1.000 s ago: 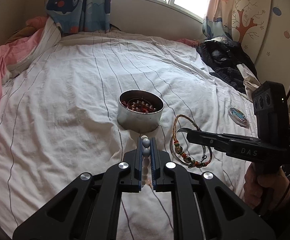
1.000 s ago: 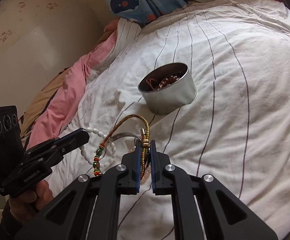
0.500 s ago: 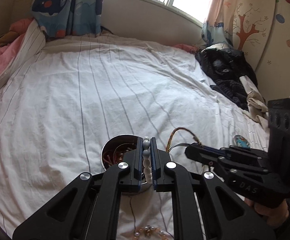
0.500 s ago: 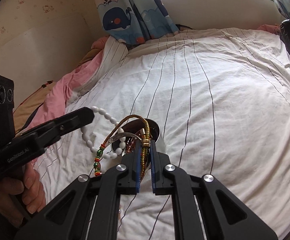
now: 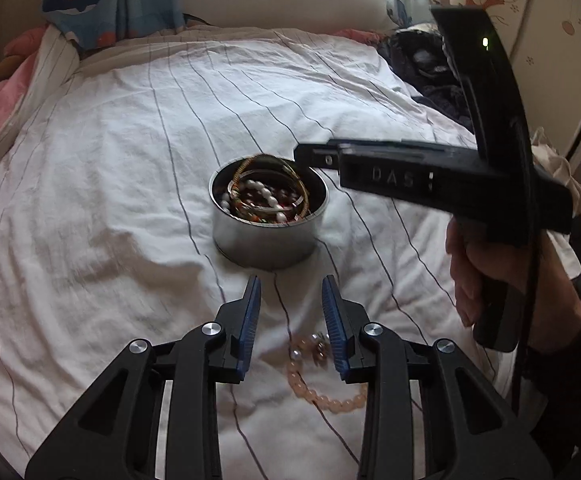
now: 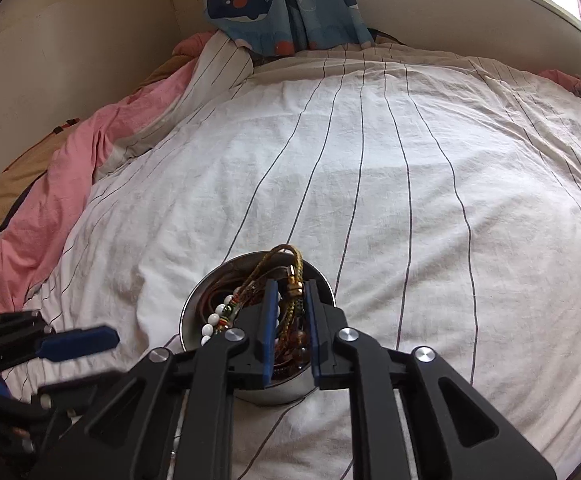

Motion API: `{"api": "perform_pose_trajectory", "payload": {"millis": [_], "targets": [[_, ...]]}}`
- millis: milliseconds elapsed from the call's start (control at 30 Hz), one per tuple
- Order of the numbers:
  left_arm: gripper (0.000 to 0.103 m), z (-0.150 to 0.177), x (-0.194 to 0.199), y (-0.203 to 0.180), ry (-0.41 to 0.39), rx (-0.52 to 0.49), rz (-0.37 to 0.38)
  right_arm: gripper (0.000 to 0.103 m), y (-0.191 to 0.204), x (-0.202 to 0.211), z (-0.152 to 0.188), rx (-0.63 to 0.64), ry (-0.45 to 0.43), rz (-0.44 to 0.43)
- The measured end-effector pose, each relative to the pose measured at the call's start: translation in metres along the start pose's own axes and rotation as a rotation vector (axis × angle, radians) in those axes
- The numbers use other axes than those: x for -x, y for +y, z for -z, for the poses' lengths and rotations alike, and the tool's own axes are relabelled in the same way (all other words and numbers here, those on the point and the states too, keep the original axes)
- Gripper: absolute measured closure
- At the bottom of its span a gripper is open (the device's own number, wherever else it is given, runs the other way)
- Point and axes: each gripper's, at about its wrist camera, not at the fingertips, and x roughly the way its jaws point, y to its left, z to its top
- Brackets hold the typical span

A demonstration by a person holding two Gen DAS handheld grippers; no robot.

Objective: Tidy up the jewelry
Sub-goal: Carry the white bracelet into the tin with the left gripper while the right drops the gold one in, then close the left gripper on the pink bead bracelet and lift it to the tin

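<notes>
Closest to me, the left hand-held gripper [image 5: 291, 286] hangs over the bed with its jaws standing narrowly apart and nothing between the blue pads; they have just been opening. On the sheet right below it lies a pink bead bracelet [image 5: 322, 398] with a small cluster of silvery charms, toward the near edge of the bed [image 5: 90, 168].

Just past that gripper's tips stands the round metal tin [image 5: 266, 240], about midway across the striped white sheet. It holds a tangle of jewelry: a white bead bracelet [image 5: 264, 196], a braided gold cord bracelet [image 6: 294, 264] that rises over the rim, and dark reddish beads underneath.

The right hand-held gripper [image 6: 290, 286] is poised directly over the tin, tips at its mouth. Its jaws have also just been opening and stand a little apart; the gold cord runs up between the pads, but they do not seem to press on it. The person's hand [image 5: 486, 276] grips its handle at the right side of the bed.

Farther on, the sheet runs bare to a pink quilt [image 6: 50, 200] along the left edge and a whale-print curtain [image 6: 258, 4] at the far edge.
</notes>
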Motion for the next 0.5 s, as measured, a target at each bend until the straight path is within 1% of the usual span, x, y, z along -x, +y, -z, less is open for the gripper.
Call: {"api": "perform_pose_trajectory", "payload": {"millis": [33, 133, 233, 300, 367, 433, 467, 500], "targets": [[0.073, 0.006, -0.004, -0.005, 0.020, -0.015, 0.000, 0.068, -0.002, 0.009, 0.003, -0.003, -0.021, 0.009], [0.073, 0.020, -0.018, -0.015, 0.080, -0.041, -0.009, 0.067, -0.009, 0.032, 0.018, -0.009, -0.028, 0.000], [0.073, 0.028, -0.023, -0.022, 0.110, -0.074, -0.039, 0.067, -0.017, 0.048, 0.037, -0.039, -0.005, -0.030], [0.073, 0.034, -0.025, -0.023, 0.125, -0.069, -0.052, 0.067, -0.020, 0.054, 0.050, -0.056, 0.014, -0.055], [0.073, 0.040, -0.030, -0.022, 0.151, -0.075, -0.081, 0.067, -0.020, 0.057, 0.063, -0.066, 0.028, -0.069], [0.073, 0.044, -0.032, -0.024, 0.156, -0.088, -0.093, 0.067, -0.021, 0.055, 0.073, -0.081, 0.041, -0.082], [0.075, 0.044, -0.032, -0.026, 0.157, -0.101, -0.100, 0.067, -0.022, 0.053, 0.077, -0.090, 0.050, -0.087], [0.081, 0.044, -0.031, -0.028, 0.162, -0.112, -0.097, 0.067, -0.022, 0.050, 0.081, -0.098, 0.058, -0.094]]}}
